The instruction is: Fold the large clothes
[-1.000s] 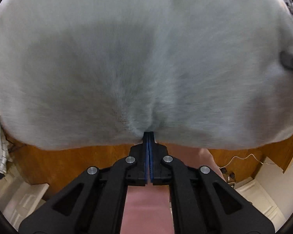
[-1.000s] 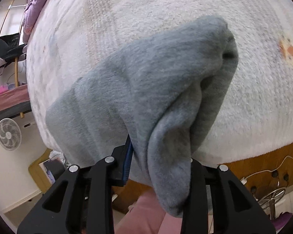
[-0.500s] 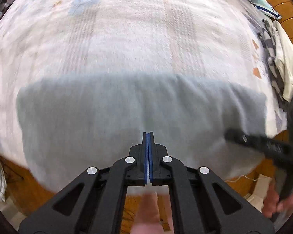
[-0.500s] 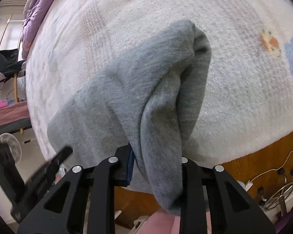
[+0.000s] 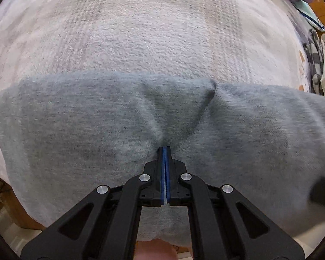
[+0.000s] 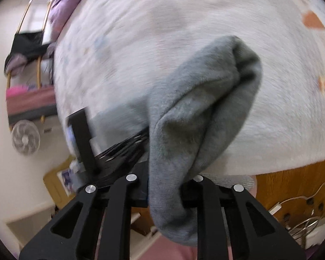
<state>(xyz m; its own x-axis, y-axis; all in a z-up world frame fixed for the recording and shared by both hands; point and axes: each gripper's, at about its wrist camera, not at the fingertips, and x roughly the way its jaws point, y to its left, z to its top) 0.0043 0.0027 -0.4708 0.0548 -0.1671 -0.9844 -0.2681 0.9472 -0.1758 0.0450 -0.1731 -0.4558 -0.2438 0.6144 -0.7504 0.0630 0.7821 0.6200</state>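
Note:
A large grey fleece garment (image 5: 75,130) lies across the near edge of a bed, spread wide in the left wrist view. My left gripper (image 5: 165,148) points down at it and is shut on a pinch of its cloth, which puckers at the tips. My right gripper (image 6: 169,173) has a thick bunched fold of the same grey garment (image 6: 205,112) between its jaws, which are closing on it. The fold drapes over the right finger and hides the tips. The left gripper's black body (image 6: 82,138) shows blurred at the left of the right wrist view.
A white fleece blanket (image 5: 151,32) with faint coloured patches covers the bed. Checked and cream clothes (image 5: 316,65) lie at its right edge, a purple quilt (image 6: 65,6) at the far end. The wooden bed frame (image 6: 292,179), cables and a fan (image 6: 26,139) are below.
The left gripper has drawn back and up with its pinch, so the blanket now shows beyond the garment. The right gripper rose with its fold, its jaws narrower, and the left gripper came into its view.

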